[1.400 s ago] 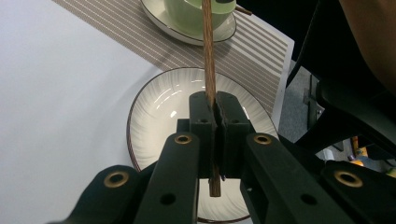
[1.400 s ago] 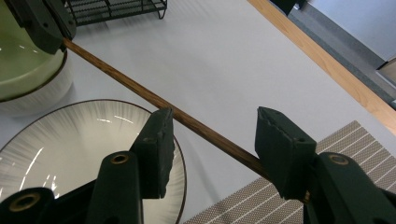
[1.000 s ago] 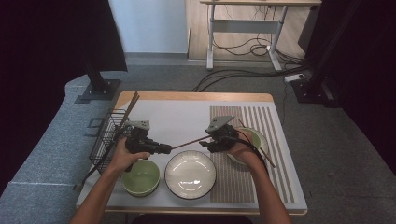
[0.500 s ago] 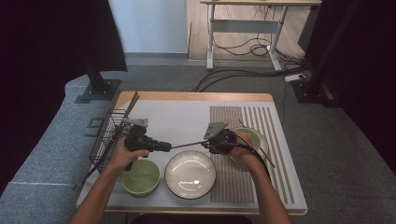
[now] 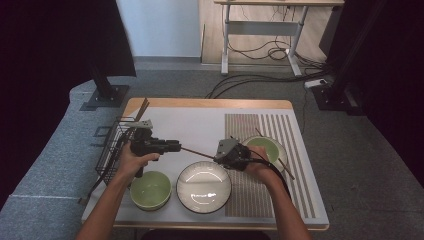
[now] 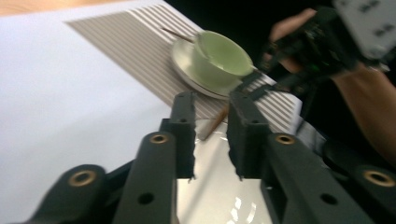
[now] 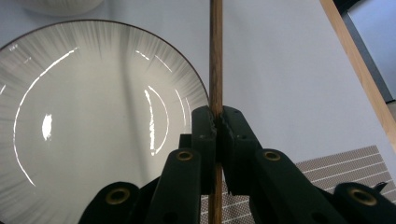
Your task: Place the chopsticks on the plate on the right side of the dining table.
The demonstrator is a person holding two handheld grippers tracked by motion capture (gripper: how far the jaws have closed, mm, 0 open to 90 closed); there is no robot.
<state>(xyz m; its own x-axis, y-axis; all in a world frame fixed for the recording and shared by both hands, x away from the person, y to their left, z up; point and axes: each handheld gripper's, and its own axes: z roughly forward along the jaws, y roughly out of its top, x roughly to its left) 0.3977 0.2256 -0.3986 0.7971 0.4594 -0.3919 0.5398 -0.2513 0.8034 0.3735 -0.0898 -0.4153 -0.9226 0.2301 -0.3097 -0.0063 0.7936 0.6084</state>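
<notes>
A brown chopstick (image 5: 197, 152) spans the gap between my two grippers, above the far rim of the white plate (image 5: 203, 187). My right gripper (image 5: 218, 155) is shut on one end of it. In the right gripper view the jaws (image 7: 218, 114) have just been closing and now pinch the chopstick (image 7: 215, 56). My left gripper (image 5: 177, 146) is at the other end. Its jaws (image 6: 210, 100) have just been opening and stand apart, with the chopstick tip (image 6: 212, 127) loose between them.
A green bowl (image 5: 150, 190) sits left of the plate. Another green bowl (image 5: 265, 148) stands on a saucer on the striped mat (image 5: 300, 150), with a second chopstick (image 5: 282, 165) beside it. A wire basket (image 5: 112, 150) hangs at the table's left edge.
The right gripper has come a little nearer the plate and the left gripper. The chopstick still bridges the two grippers.
</notes>
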